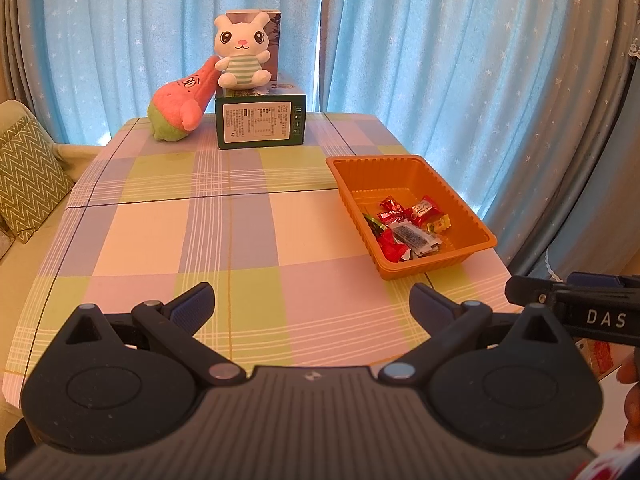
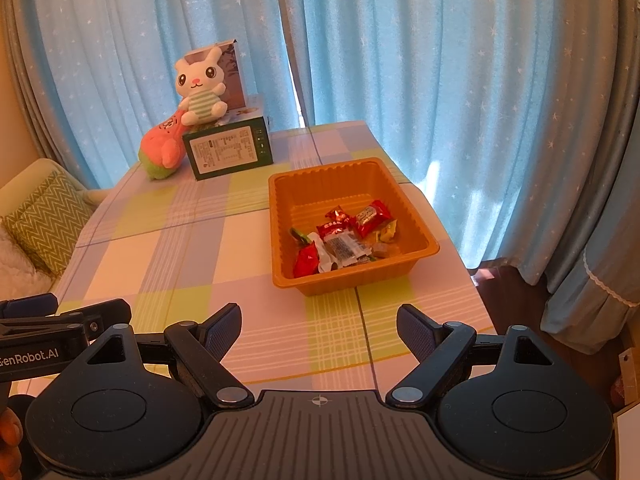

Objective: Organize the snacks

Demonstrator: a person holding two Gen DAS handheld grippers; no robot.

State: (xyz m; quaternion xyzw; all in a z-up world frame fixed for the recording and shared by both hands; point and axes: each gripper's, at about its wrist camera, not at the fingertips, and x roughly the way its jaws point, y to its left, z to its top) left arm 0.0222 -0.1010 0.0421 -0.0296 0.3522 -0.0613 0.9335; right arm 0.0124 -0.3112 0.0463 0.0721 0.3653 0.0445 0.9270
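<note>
From where I sit, the orange tray lies ahead of both tools, against the tabletop's right edge. It sits almost dead ahead of my right hand-held gripper but off to the right of the left hand-held gripper — so I judge the right one the nearer. The tray's long axis runs away from me, slightly skewed toward the far-left corner. Both hand-held grippers stand with jaws spread wide and nothing between them, hovering over the near edge. The snacks — red, yellow and clear-wrapped sweets with one green bit — are heaped in the tray's near half, its far half bare. I see no loose snack on the cloth, so the sorting looks largely done.
</note>
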